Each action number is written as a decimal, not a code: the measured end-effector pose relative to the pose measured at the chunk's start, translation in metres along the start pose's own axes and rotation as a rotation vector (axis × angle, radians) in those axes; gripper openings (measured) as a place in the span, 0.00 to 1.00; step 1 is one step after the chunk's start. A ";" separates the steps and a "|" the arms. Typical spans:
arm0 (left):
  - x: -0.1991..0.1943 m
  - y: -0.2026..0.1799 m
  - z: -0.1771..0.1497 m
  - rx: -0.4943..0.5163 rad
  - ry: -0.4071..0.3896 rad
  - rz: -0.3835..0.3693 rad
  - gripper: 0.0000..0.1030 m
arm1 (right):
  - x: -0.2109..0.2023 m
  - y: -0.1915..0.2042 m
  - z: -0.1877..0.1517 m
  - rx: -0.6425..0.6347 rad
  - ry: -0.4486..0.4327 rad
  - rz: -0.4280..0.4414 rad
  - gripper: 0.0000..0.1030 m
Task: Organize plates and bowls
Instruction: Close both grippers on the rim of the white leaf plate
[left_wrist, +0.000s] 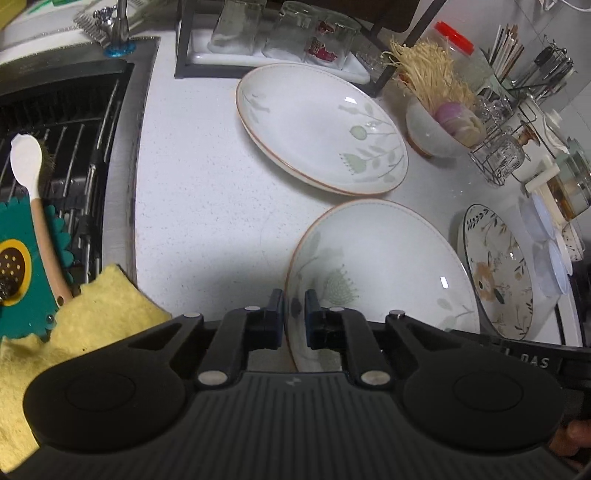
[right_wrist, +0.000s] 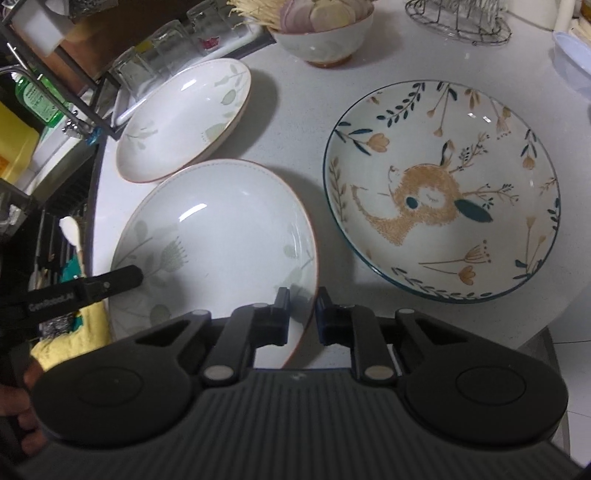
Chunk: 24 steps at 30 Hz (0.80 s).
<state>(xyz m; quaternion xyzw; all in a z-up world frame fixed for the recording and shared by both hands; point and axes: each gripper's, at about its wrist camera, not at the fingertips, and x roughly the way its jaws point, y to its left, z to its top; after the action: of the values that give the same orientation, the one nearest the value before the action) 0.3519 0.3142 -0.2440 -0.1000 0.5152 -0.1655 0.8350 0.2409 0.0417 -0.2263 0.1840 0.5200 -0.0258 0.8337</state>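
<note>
A white plate with pale green leaves (left_wrist: 388, 258) (right_wrist: 214, 236) sits on the white counter, nearest me. My left gripper (left_wrist: 294, 314) is shut on its left rim. My right gripper (right_wrist: 302, 310) is shut on its right rim. The left gripper also shows in the right wrist view (right_wrist: 122, 278). A second matching plate (left_wrist: 317, 125) (right_wrist: 184, 114) lies just behind it. A deer-patterned plate with a dark blue rim (left_wrist: 496, 269) (right_wrist: 443, 188) lies to the right. A white bowl holding sliced vegetables and noodles (left_wrist: 439, 129) (right_wrist: 325, 40) stands at the back.
A sink with a black rack (left_wrist: 66, 122), a white spoon (left_wrist: 26, 158) and a yellow cloth (left_wrist: 92, 314) lies left. A tray of upturned glasses (left_wrist: 280, 33) stands behind the plates. A wire rack of glasses (left_wrist: 498, 147), utensil holders (left_wrist: 532, 70) and clear lids (left_wrist: 546, 236) crowd the right.
</note>
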 end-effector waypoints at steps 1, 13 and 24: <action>-0.001 0.000 -0.001 0.001 -0.009 -0.003 0.13 | -0.001 -0.001 0.001 -0.005 0.008 0.008 0.17; -0.031 -0.001 0.006 -0.003 -0.063 -0.033 0.13 | -0.026 0.003 0.008 -0.068 0.015 0.089 0.17; -0.059 -0.016 0.027 0.052 -0.116 -0.100 0.13 | -0.065 0.002 0.015 -0.053 -0.090 0.118 0.17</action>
<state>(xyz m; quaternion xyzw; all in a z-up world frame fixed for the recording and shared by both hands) 0.3486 0.3214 -0.1782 -0.1133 0.4560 -0.2142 0.8563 0.2238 0.0289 -0.1627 0.1909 0.4708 0.0292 0.8609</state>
